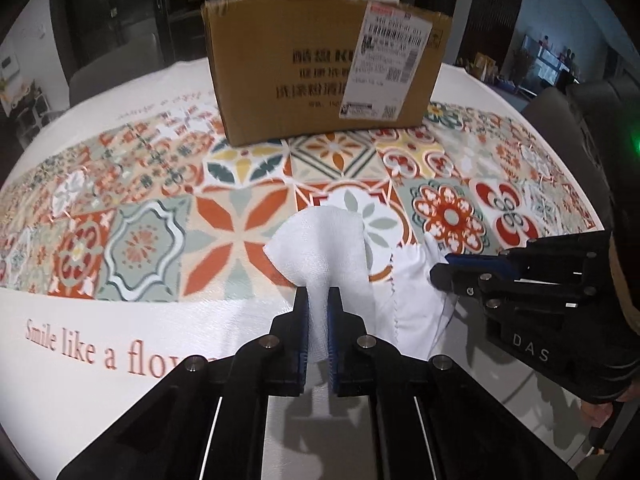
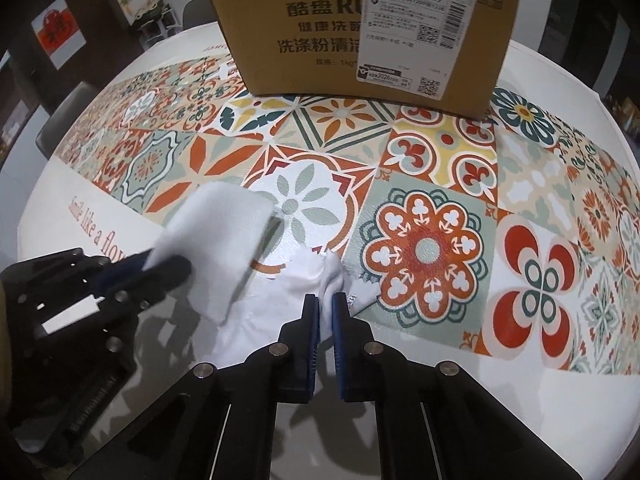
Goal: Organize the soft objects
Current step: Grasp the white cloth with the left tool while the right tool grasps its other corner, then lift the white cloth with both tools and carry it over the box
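A white cloth (image 1: 320,240) lies on the patterned table near its front edge, partly lifted. My left gripper (image 1: 319,300) is shut on a fold of the white cloth, which stands up between its fingers. My right gripper (image 2: 326,304) is shut on another part of the same cloth (image 2: 224,232), a thinner white edge (image 2: 332,276). In the left wrist view the right gripper (image 1: 440,270) comes in from the right and pinches the cloth's right side (image 1: 416,280). In the right wrist view the left gripper (image 2: 168,268) shows at the left, with cloth hanging from it.
A brown cardboard box (image 1: 320,68) with a white shipping label stands at the back middle of the table (image 1: 100,380); it also shows in the right wrist view (image 2: 304,40). The tablecloth bears coloured tile patterns and the words "Smile like a flower". Chairs stand beyond the table.
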Tool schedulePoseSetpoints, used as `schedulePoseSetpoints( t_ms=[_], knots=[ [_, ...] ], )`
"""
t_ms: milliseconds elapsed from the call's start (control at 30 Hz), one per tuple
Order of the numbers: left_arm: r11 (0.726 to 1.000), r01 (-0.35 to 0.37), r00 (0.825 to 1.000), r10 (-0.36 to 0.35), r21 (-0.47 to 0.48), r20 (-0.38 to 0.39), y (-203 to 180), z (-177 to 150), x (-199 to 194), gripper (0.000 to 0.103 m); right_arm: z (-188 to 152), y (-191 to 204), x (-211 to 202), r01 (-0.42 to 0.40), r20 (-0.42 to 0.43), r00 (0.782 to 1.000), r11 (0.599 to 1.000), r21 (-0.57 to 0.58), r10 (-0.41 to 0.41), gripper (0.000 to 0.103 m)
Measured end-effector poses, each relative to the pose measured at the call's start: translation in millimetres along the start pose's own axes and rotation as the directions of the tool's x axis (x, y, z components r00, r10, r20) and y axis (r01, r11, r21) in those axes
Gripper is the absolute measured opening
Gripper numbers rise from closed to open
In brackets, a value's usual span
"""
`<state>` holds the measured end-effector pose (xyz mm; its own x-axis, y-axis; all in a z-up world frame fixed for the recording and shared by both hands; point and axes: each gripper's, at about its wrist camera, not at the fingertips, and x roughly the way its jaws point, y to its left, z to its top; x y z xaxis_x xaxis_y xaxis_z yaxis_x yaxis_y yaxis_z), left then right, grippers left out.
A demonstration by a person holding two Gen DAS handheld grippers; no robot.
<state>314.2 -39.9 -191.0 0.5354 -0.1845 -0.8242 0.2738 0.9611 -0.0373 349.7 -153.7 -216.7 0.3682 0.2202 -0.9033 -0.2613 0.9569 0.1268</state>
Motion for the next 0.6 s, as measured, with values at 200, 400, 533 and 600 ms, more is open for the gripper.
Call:
schedulePoseSetpoints(
  t_ms=[200, 400, 533, 600],
  knots=[
    [1.0, -0.012, 0.998, 0.012, -0.004, 0.065, -1.8, 10.0, -21.5, 0.01, 1.8, -0.8, -21.4, -0.025, 0.055, 0.998, 0.999, 0.028, 0.023, 0.008],
    [1.0, -0.007, 0.993, 0.008, -0.009, 0.12, -3.8, 22.7, -40.6, 0.01, 5.9, -4.1, -48.6, -0.044, 0.123, 0.992, 0.997, 0.062, 0.036, 0.008],
    [1.0, 0.001, 0.988, 0.001, -0.012, 0.152, -4.1, 29.7, -50.6, 0.01, 10.4, -3.6, -65.2, -0.05, 0.166, 0.985, 0.996, 0.072, 0.038, 0.008],
    [1.0, 0.003, 0.985, -0.001, -0.016, 0.17, -3.9, 34.0, -56.3, 0.01, 12.7, -3.8, -72.7, -0.051, 0.186, 0.982, 0.996, 0.074, 0.037, 0.008]
  ],
)
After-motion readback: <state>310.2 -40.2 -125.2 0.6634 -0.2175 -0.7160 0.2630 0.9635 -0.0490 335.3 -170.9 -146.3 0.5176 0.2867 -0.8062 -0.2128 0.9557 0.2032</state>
